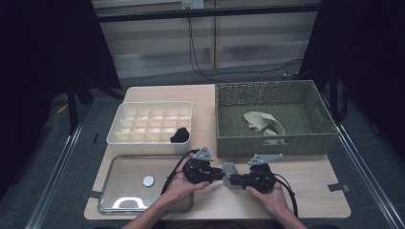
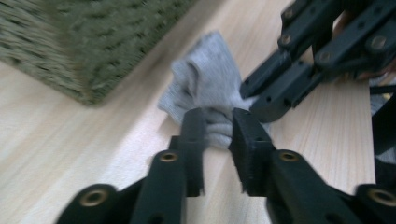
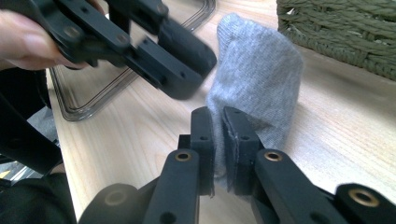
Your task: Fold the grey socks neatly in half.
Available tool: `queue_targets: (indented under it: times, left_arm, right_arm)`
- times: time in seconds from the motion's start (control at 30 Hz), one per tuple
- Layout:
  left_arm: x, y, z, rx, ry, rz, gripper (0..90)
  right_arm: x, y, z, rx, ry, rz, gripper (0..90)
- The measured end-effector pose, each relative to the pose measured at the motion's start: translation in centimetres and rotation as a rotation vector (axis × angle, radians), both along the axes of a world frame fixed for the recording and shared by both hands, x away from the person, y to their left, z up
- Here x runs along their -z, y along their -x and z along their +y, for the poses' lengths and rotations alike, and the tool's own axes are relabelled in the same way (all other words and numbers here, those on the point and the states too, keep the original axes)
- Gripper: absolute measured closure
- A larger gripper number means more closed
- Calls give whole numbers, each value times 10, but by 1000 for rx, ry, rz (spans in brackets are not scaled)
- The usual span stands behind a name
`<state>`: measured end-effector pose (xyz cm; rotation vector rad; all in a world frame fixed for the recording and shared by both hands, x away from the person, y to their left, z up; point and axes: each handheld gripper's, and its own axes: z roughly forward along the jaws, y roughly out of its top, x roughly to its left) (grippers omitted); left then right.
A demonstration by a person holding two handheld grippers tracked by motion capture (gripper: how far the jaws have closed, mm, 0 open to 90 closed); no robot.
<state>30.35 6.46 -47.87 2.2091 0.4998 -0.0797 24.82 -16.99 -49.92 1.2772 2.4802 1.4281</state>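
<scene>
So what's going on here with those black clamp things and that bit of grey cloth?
A person holds a black two-jaw gripper in each hand over a light wooden table. Both work on one small grey knitted sock, just in front of the green woven basket. The right gripper is shut on the sock's edge. The left gripper has the sock's other end between its jaws, which stand a little apart. Behind lies a white divided box with a black item in one compartment.
</scene>
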Motion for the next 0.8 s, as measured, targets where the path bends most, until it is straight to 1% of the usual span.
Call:
queue_targets:
  times: [0.03, 0.07, 0.13, 0.23, 0.27, 0.3, 0.33, 0.37, 0.4, 0.43, 0.47, 0.5, 0.53, 0.57, 0.63, 0.67, 0.7, 0.73, 0.77, 0.8]
  left_arm:
    - [0, 0, 0, 0, 0, 0, 687]
    - [-7, -2, 0, -7, 17, -3, 657]
    - [-12, -4, -2, -21, 50, -1, 604]
    - [-14, -8, -7, -21, 51, 3, 505]
    - [-14, -10, -8, -27, 51, 0, 475]
    - [-14, -13, -10, -38, 58, 7, 453]
    - [-14, -15, -11, -39, 76, 13, 447]
    - [-14, -15, -11, -39, 76, 13, 457]
    - [-11, -20, -14, -39, 76, 33, 456]
    - [-11, -20, -14, -39, 76, 33, 434]
    - [-6, -22, -19, -40, 55, 45, 407]
    - [-6, -22, -19, -40, 55, 45, 409]
    - [-2, -22, -20, -48, 28, 47, 431]
    - [0, -24, -20, -49, 31, 64, 432]
    - [3, -26, -17, -57, 11, 69, 457]
    - [6, -26, -16, -50, 6, 77, 466]
    - [8, -26, -17, -43, -28, 61, 471]
    - [10, -25, -17, -30, -27, 58, 468]
    - [10, -25, -17, -30, -27, 58, 474]
    - [11, -27, -15, -31, -29, 75, 469]
  right_arm:
    - [0, 0, 1, -3, 3, 0, 834]
    - [0, 0, 2, -5, 3, 1, 835]
    - [0, 0, 4, -8, 3, 2, 835]
    - [0, 1, 7, -20, 21, -15, 835]
    - [-1, 2, 7, -19, 26, -19, 835]
    - [0, 2, 8, -22, 24, -19, 835]
    - [0, 1, 8, -22, 24, -18, 835]
    - [0, 1, 8, -22, 24, -18, 835]
    - [0, 2, 8, -22, 22, -17, 835]
    - [0, 2, 8, -22, 22, -17, 835]
    - [0, 2, 8, -25, 21, -16, 835]
    - [0, 1, 8, -27, 22, -17, 835]
    - [0, 1, 8, -26, 22, -18, 835]
    - [0, 2, 8, -26, 22, -17, 835]
    - [0, 2, 8, -27, 24, -17, 835]
    - [0, 2, 8, -27, 25, -18, 835]
    - [0, 2, 8, -20, 23, -15, 835]
    - [1, 2, 9, -14, 24, -14, 835]
    - [1, 2, 9, -14, 24, -14, 835]
    - [1, 2, 9, -18, 28, -18, 835]
